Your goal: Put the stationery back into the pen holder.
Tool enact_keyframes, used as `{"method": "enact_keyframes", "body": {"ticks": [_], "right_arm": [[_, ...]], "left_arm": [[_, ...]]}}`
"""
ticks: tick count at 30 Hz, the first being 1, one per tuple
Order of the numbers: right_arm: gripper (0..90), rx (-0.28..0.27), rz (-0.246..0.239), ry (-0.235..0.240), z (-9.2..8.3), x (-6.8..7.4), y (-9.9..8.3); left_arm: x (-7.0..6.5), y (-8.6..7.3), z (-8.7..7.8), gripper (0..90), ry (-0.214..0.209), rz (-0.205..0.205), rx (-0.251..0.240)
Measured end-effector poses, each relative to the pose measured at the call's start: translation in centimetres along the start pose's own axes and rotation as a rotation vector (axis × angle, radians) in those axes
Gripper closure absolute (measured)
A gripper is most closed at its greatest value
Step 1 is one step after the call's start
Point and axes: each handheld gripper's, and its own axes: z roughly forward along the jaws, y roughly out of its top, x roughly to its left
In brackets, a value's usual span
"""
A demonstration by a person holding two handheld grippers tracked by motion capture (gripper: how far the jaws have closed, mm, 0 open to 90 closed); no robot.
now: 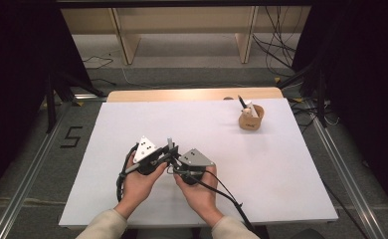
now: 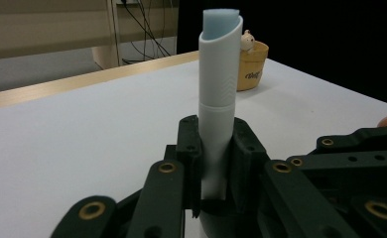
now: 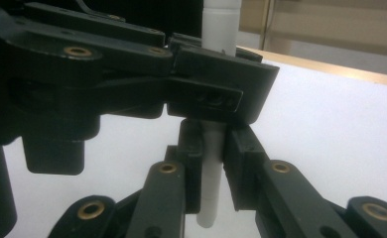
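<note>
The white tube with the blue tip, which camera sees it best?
The left gripper view: the white tube stands upright, whole, blue tip showing. The right gripper view shows only parts of it behind black jaws. In the high view it is tiny between both grippers.

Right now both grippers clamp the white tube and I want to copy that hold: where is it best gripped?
On the narrower lower barrel of the white tube, below the step, jaws closing from its two sides: it stands upright and slim there. The left gripper already pinches that section; the right gripper clamps lower down.
</note>
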Motion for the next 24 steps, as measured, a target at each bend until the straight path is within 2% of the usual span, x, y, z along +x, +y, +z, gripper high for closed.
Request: {"method": "enact_keyframes", "body": {"ticks": [5,9,14,24], "right_arm": [[78.7,0.013,0.002,0.000,0.0,-0.5,0.1],[78.8,0.014,0.001,-0.009,0.0,-1.0,0.3],[78.8,0.021,0.003,-0.028,-0.1,-1.8,0.5],[78.8,0.007,0.014,-0.062,-0.6,-3.3,0.8]], "left_arm": [[0.0,0.1,-0.1,58.1,0.017,-0.010,-0.017],[-0.1,0.2,-0.4,48.3,0.036,-0.005,-0.026],[0.1,0.4,-0.9,43.0,0.084,-0.007,-0.050],[1.1,0.2,-1.7,39.0,0.151,-0.017,-0.052]]}}
